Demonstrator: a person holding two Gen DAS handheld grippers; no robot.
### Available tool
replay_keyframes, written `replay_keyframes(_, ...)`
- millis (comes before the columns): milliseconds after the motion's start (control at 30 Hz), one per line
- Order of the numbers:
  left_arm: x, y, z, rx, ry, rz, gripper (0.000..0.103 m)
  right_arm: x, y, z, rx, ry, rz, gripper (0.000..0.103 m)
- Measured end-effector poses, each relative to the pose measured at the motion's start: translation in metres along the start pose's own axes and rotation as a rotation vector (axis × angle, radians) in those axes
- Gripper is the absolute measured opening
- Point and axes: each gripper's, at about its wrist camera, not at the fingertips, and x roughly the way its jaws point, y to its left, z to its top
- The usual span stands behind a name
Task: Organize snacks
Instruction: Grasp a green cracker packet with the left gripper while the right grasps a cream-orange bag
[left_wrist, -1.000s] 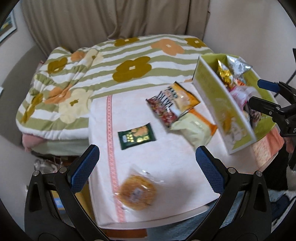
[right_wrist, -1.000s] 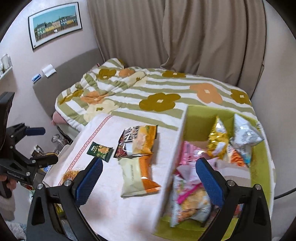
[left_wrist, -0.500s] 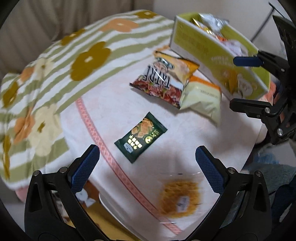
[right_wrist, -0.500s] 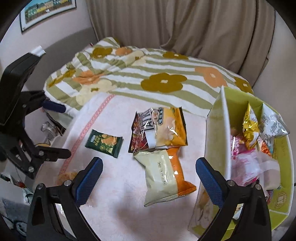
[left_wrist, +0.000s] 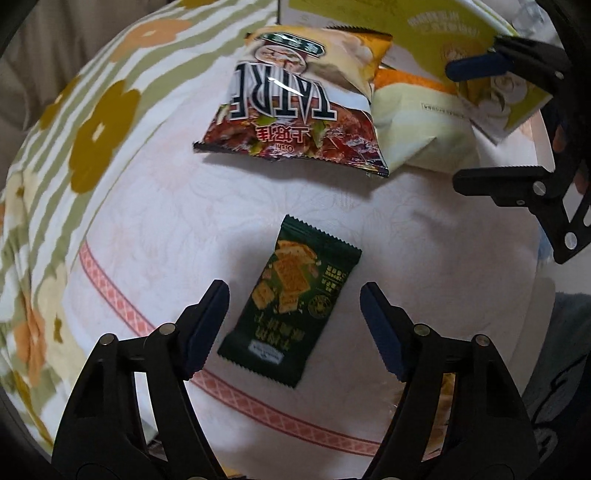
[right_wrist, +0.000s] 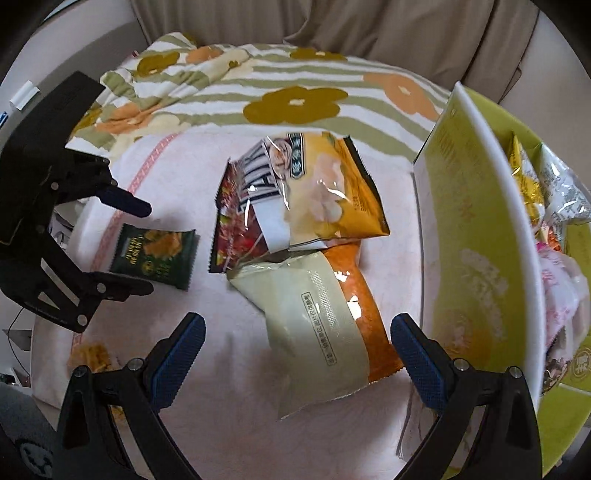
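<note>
A small dark green cracker packet (left_wrist: 291, 302) lies flat on the pale pink cloth, between the open jaws of my left gripper (left_wrist: 293, 314), which hovers just over it. It also shows in the right wrist view (right_wrist: 155, 254). My right gripper (right_wrist: 295, 339) is open and empty over a cream and orange snack bag (right_wrist: 321, 332). A red and yellow chip bag (right_wrist: 295, 195) lies just beyond, partly overlapping it. The yellow-green box (right_wrist: 476, 266) at the right holds several snack bags.
A clear-wrapped round yellow snack (right_wrist: 90, 354) lies at the cloth's near left edge. A green-striped floral quilt (right_wrist: 266, 88) covers the bed beyond the cloth. Beige curtains (right_wrist: 369, 26) hang behind. The cloth (left_wrist: 424, 258) ends close to both grippers.
Both grippers have moved forward and down toward the cloth. My left one now brackets the green packet; my right one has closed in over the cream and orange bag.
</note>
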Motion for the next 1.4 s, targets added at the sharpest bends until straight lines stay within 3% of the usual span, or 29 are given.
replay_keyframes(233,0.008,-0.004,0.010,0.065,0.025,0.000,0.071,0.015,0.000,0.004,-0.041,0.034,0.003,0.100)
replay_keyframes(333,0.014,-0.007,0.011,0.081,0.050,-0.004,0.062,0.021,-0.003,0.004,-0.036,0.061,0.027,0.100)
replay_keyframes(533,0.014,-0.015,0.007,0.129,0.045,0.022,0.060,0.028,-0.005,0.003,-0.062,0.079,0.049,0.099)
replay_keyframes(633,0.012,-0.022,0.004,0.151,0.048,0.018,0.049,0.029,-0.007,0.003,-0.062,0.080,0.066,0.099)
replay_keyframes(733,0.008,-0.033,0.001,0.174,0.054,0.032,0.044,0.030,-0.008,0.002,-0.067,0.080,0.076,0.099)
replay_keyframes(1033,0.003,-0.029,-0.003,0.115,0.070,0.024,0.044,0.028,-0.007,0.001,-0.088,0.074,0.096,0.099)
replay_keyframes(1267,-0.011,-0.019,-0.009,0.014,0.042,0.017,0.044,0.033,-0.009,0.001,-0.102,0.062,0.116,0.098)
replay_keyframes(1400,-0.015,-0.004,-0.007,-0.047,0.021,0.044,0.044,0.041,-0.010,0.000,-0.129,0.078,0.102,0.084)
